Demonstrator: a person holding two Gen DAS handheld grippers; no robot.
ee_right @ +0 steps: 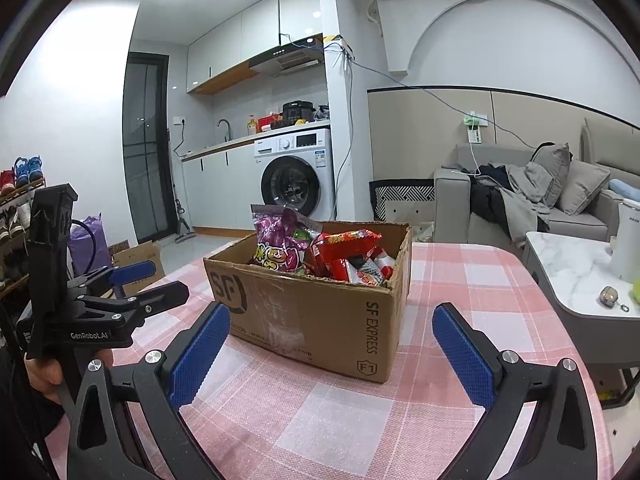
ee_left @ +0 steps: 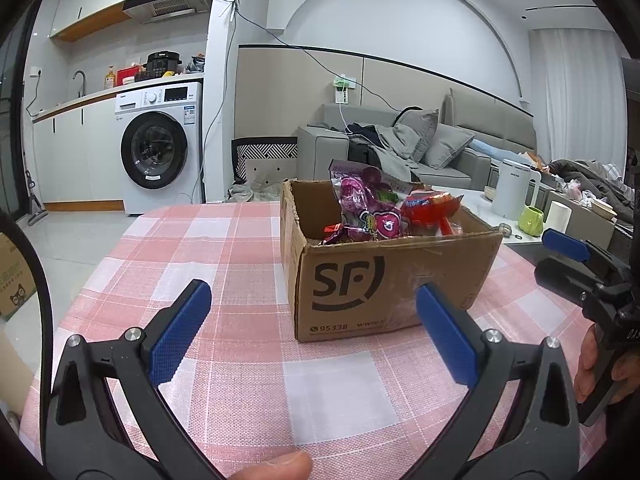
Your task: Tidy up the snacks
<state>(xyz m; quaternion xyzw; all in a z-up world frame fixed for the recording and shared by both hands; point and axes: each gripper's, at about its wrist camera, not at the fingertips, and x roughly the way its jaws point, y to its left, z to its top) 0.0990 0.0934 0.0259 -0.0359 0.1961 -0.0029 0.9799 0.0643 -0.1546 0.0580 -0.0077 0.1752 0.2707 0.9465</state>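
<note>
**Both grippers empty, snacks in the box**

We find the left gripper (ee_left: 314, 322) spread wide, its blue pads (ee_left: 180, 330) holding nothing, hovering low over the pink checked tablecloth (ee_left: 224, 248). The right gripper (ee_right: 332, 346) is likewise spread wide and empty, above the same cloth. A hand (ee_left: 600, 364) grips the right tool at the edge of the left view.

Directly ahead of both grippers stands the open cardboard box (ee_left: 384, 284), resting on the table, apart from the pads. Inside it we note a purple snack bag (ee_right: 280, 244) standing upright at the left side, and red snack packets (ee_right: 352, 256) piled beside it toward the right.

Beyond the table we record a washing machine (ee_left: 160, 148), a grey sofa (ee_left: 452, 140) with cushions, and a white kettle (ee_left: 514, 188) on a low marble table (ee_right: 576, 268).
</note>
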